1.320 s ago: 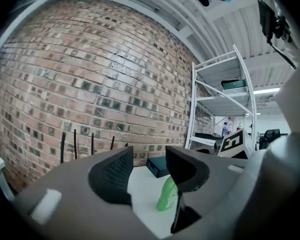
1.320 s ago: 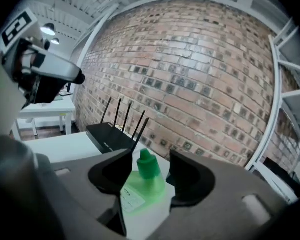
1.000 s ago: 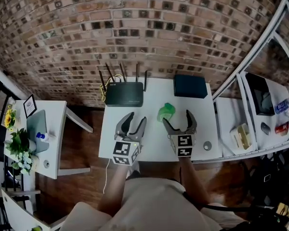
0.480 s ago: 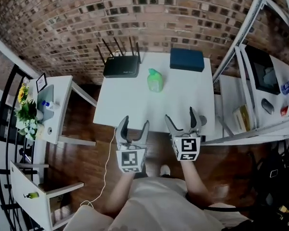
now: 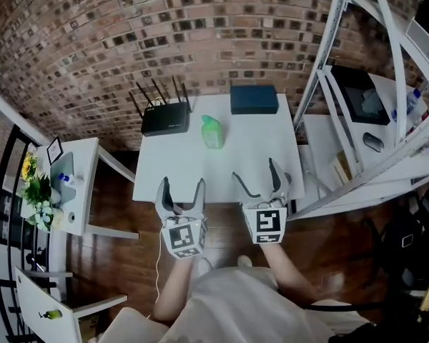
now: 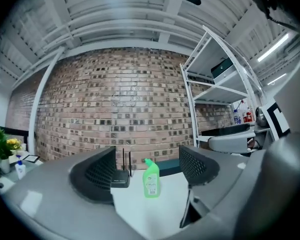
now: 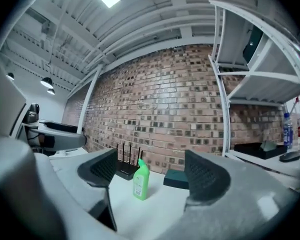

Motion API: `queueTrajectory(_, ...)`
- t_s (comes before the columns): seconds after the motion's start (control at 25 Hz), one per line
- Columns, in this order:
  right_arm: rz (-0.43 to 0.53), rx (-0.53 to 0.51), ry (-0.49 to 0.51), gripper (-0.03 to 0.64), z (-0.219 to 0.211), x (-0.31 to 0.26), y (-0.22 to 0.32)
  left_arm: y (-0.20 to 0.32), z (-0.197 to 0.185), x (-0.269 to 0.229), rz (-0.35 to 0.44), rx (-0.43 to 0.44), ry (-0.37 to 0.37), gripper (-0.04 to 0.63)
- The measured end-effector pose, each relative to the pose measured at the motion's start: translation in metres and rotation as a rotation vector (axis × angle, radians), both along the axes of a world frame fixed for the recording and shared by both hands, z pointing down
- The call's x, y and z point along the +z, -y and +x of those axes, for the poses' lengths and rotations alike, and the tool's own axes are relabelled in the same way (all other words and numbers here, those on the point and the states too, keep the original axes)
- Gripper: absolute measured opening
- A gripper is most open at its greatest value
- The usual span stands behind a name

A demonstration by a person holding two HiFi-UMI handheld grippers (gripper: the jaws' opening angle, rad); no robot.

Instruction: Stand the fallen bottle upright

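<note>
Item: green bottle (image 5: 213, 131), upright on its base toward the far side of the white surface (image 5: 229, 170), near the black router (image 5: 164, 120) and the dark blue box (image 5: 254, 98), touching neither as far as the views show. Left gripper (image 5: 181, 191): at the near edge of the surface, well apart from the bottle; jaws spread wide and opening, nothing between them. Right gripper (image 5: 256, 177): also at the near edge, well apart from the bottle; jaws spread but closing a little, nothing between them. Status, as a judgement: the bottle appears righted, and the step in hand is getting clear of it. Handling note: the bottle looks tall on a narrow base, so it probably tips easily. Both grippers are best kept low and level at the near edge, away from the router's aerials, with no knock to the surface. Check that the bottle is not rocking.
</note>
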State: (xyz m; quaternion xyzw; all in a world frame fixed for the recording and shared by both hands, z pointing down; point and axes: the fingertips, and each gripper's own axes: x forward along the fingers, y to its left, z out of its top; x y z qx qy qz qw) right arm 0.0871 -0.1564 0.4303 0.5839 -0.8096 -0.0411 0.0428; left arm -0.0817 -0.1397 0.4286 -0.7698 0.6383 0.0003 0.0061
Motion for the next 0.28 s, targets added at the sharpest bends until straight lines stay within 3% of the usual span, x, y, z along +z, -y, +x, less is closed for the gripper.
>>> queueTrajectory(0.16,-0.012,0.034,0.008,0.407,-0.003,-0.002,-0.007,-0.003,-0.017,0.001,0.022,-0.014,0.064,0.408)
queueTrajectory(0.28,-0.031,0.055,0.000,0.407,-0.011,0.005,-0.008,0.002,-0.035,0.019,-0.017,-0.015,0.075,0.422)
